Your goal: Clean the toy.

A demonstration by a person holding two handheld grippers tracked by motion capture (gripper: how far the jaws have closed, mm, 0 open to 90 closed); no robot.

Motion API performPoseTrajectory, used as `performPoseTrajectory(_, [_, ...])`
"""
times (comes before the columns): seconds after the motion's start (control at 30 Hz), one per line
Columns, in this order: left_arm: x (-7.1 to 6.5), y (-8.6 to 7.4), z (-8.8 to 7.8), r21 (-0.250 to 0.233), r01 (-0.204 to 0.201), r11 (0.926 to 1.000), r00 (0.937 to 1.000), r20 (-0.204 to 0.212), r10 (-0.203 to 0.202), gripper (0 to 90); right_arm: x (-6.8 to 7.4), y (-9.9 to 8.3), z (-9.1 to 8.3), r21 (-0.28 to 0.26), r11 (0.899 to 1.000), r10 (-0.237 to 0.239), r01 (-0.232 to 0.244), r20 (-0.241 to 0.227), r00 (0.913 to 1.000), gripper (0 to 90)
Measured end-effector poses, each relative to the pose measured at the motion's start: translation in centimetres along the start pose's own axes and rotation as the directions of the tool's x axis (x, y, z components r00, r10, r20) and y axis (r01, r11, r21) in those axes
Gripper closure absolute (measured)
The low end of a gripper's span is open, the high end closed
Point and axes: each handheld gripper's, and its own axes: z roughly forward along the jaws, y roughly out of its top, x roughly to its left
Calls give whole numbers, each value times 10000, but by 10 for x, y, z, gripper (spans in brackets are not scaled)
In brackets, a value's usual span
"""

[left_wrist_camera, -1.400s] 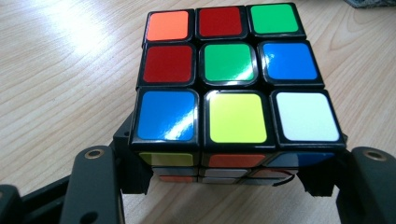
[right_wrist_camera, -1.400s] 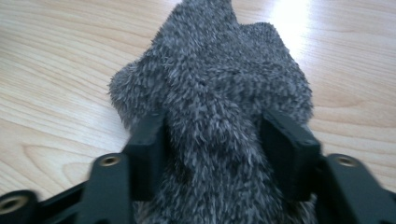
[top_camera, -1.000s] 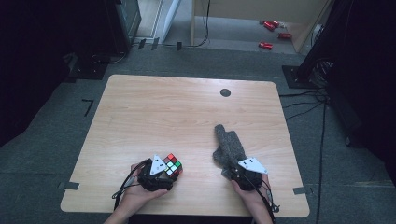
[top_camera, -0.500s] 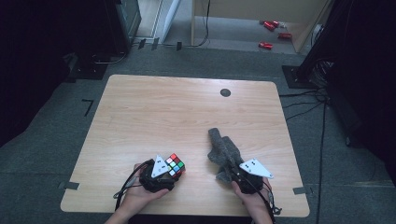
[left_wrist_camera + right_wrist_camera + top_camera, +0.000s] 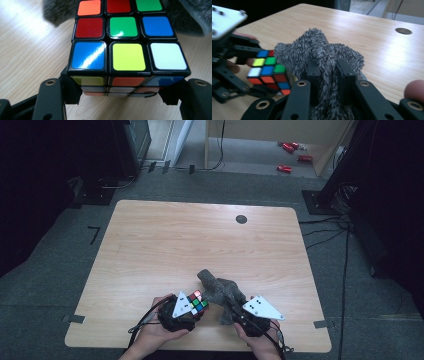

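High view shows the left gripper clamped on one puzzle cube, held near the table's front edge. Just right of it, the right gripper pinches one grey fuzzy cloth, its jaws having just closed. To wipe well, the cube should stay square and steady while the cloth drapes fully over its top face.

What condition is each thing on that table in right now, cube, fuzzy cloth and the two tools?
Rubik's cube: scrambled, clamped between the left tool's jaws.
Grey fuzzy cloth: bunched up, pinched by the right tool.
Left tool: shut on the cube.
Right tool: shut on the cloth.
Table: bare wood, round hole near its far edge.
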Motion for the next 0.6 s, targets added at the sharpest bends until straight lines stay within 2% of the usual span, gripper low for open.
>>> performPoseTrajectory(0.27, [-9,4,3,185,-457,9988,9990,13,457,347,24,2,7,172,9994,-284,297,-730,9969,760])
performPoseTrajectory(0.6, [-23,9,5,295,-794,9964,9968,72,793,348,44,-4,15,516,9961,-641,719,-1392,9882,758])
